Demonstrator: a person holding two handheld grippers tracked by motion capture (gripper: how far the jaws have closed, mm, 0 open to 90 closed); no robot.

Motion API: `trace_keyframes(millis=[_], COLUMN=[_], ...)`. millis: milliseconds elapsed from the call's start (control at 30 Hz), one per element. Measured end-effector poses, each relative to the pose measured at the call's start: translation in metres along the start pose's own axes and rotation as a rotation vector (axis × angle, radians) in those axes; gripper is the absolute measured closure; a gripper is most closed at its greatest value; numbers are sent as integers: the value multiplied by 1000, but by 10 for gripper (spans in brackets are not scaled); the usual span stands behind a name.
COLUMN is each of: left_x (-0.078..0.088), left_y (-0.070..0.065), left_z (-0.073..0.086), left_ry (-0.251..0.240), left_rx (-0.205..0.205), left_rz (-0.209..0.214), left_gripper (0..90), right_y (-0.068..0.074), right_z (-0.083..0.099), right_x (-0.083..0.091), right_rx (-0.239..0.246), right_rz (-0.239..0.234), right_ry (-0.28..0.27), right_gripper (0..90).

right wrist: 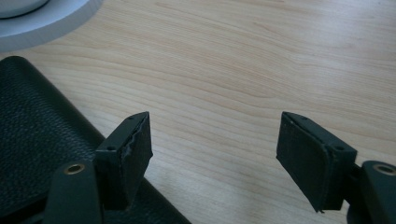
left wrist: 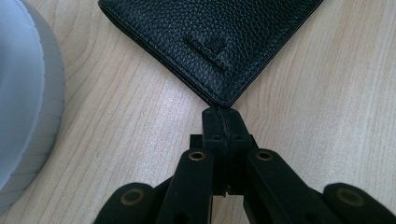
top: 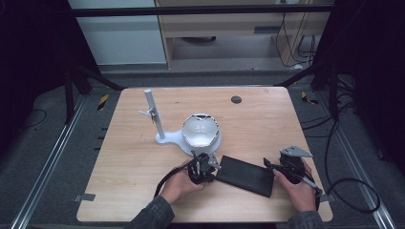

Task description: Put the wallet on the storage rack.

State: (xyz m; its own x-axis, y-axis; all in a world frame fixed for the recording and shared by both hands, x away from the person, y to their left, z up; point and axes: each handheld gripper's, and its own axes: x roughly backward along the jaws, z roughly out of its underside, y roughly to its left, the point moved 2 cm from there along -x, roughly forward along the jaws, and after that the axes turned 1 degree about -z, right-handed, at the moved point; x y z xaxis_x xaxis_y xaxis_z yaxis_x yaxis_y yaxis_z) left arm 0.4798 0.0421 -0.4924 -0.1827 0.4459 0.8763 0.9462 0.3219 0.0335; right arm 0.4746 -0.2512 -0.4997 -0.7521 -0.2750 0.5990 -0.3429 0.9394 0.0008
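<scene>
A black leather wallet (top: pixel 246 175) lies flat on the wooden table (top: pixel 143 162), near its front edge. My left gripper (top: pixel 216 168) sits at the wallet's left corner. In the left gripper view the jaws are pressed together, and the left gripper (left wrist: pixel 222 116) touches the corner of the wallet (left wrist: pixel 210 37) with nothing visibly between its pads. My right gripper (top: pixel 270 167) is at the wallet's right end. In the right gripper view the right gripper (right wrist: pixel 215 144) stands wide open over bare wood, and the wallet (right wrist: pixel 32 126) lies under and beside its left jaw.
A white stand (top: pixel 171 138) with an upright post (top: pixel 155 112) and a rounded white shell (top: pixel 201 130) stands just behind the wallet. Its base shows at the left gripper view's edge (left wrist: pixel 23 107) and in the right gripper view's corner (right wrist: pixel 42 23). A dark hole (top: pixel 236 99) marks the far tabletop.
</scene>
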Motion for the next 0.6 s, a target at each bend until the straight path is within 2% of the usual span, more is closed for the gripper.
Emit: trace_keyframes(millis=[167, 233, 333, 433, 500, 600], left_x=[3, 4, 5, 5, 5, 7], left_y=[0, 1, 2, 3, 3, 4], left_z=[-2, -4, -7, -8, -8, -9], left_ry=[-25, -70, -80, -91, -94, -127], left_rx=[2, 31, 24, 25, 23, 44], left_rz=[6, 39, 28, 41, 45, 57], left_gripper=[898, 898, 897, 897, 897, 897], right_y=[17, 30, 54, 76, 86, 95], right_z=[-2, -2, -1, 4, 7, 10], right_x=[7, 9, 13, 19, 21, 26], right_rx=[50, 69, 138, 196, 230, 266], right_rz=[-55, -99, -156, -199, -212, -197], right_ry=[-6, 0, 31, 62, 79, 96], right_gripper=[243, 225, 177, 151, 125, 107])
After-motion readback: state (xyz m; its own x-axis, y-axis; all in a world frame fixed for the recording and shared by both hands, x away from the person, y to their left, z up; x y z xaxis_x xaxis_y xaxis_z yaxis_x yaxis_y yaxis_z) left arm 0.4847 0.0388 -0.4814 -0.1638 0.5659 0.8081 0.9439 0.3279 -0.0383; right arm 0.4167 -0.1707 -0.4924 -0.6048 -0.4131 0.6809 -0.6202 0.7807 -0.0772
